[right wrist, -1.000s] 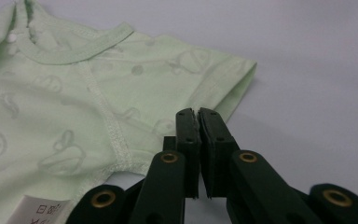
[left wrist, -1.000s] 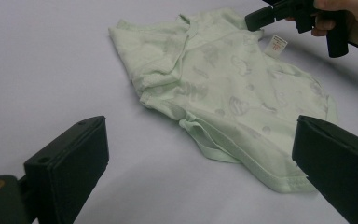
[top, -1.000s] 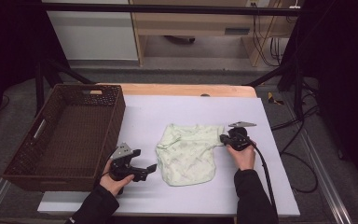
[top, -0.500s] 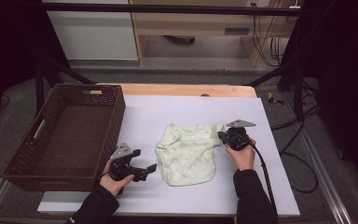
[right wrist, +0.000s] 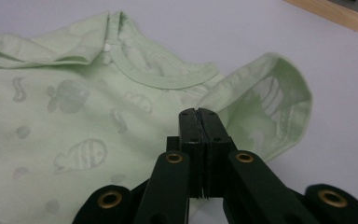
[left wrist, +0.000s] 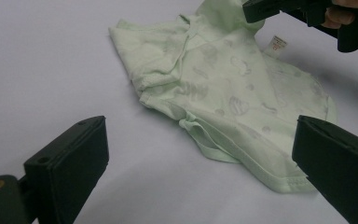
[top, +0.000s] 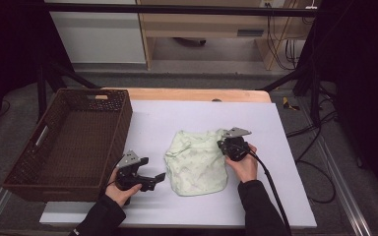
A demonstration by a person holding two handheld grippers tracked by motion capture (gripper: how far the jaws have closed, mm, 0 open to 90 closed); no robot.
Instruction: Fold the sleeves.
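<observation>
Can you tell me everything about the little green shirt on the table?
The little green shirt is a pale mint baby top of soft-looking cloth, printed with faint fish and other small shapes. It has a ribbed round neck, short sleeves and a small white label. It lies crumpled flat on the white table, right of the basket. The right hand-held gripper, jaws pressed together, pinches and lifts one sleeve. The left hand-held gripper stays apart, open.

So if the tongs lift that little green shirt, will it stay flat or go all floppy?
Probably floppy: the green shirt already lies wrinkled, and its sleeve curls up where the right tongs pinch it. It looks thin and light, so it should dangle and drag rather than roll.
</observation>
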